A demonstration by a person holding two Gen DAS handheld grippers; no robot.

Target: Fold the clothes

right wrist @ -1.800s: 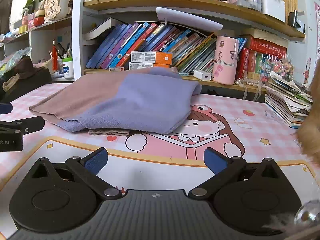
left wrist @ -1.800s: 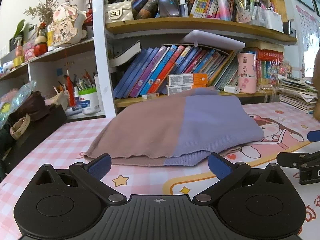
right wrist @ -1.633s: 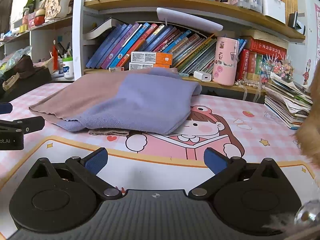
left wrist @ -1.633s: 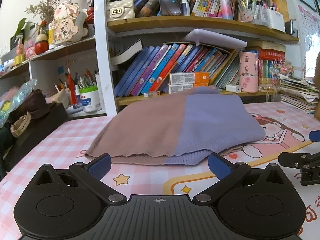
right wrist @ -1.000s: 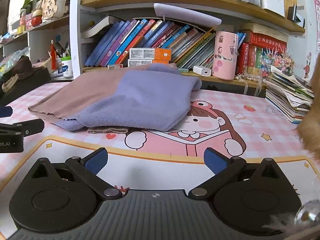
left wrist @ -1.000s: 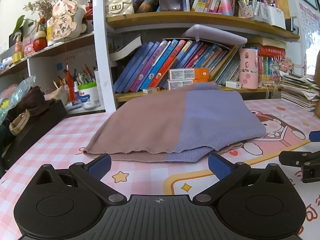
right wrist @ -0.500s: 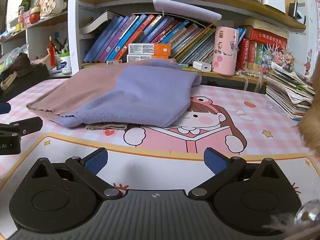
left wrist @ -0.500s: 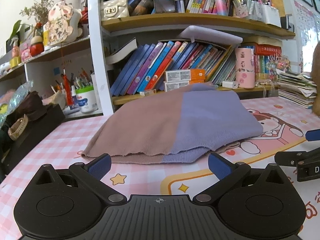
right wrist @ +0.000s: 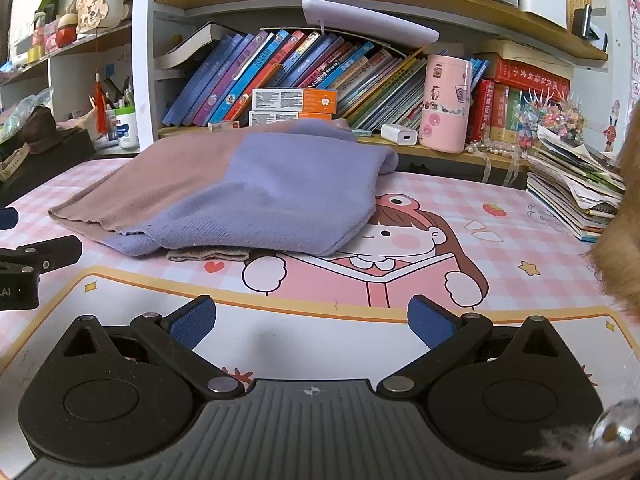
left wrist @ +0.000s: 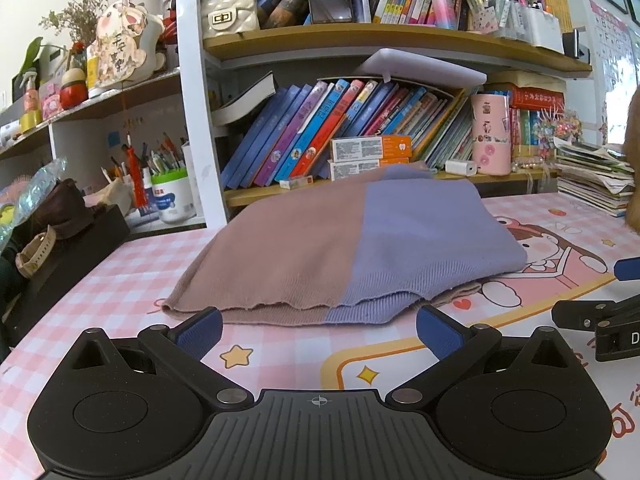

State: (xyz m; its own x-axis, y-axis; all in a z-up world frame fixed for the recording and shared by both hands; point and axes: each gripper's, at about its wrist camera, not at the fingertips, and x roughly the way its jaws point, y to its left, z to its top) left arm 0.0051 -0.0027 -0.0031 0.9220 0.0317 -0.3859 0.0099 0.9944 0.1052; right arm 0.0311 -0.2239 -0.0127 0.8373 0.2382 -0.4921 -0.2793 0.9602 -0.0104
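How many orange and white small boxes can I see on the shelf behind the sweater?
2: upper box lies stacked on the lower box, behind the sweater; more may be hidden.

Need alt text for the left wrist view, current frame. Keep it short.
A folded brown-and-lavender sweater lies on a pink checkered cartoon desk mat, just ahead of the open, empty left gripper. The right gripper shows at the right edge; crowded bookshelves stand behind.
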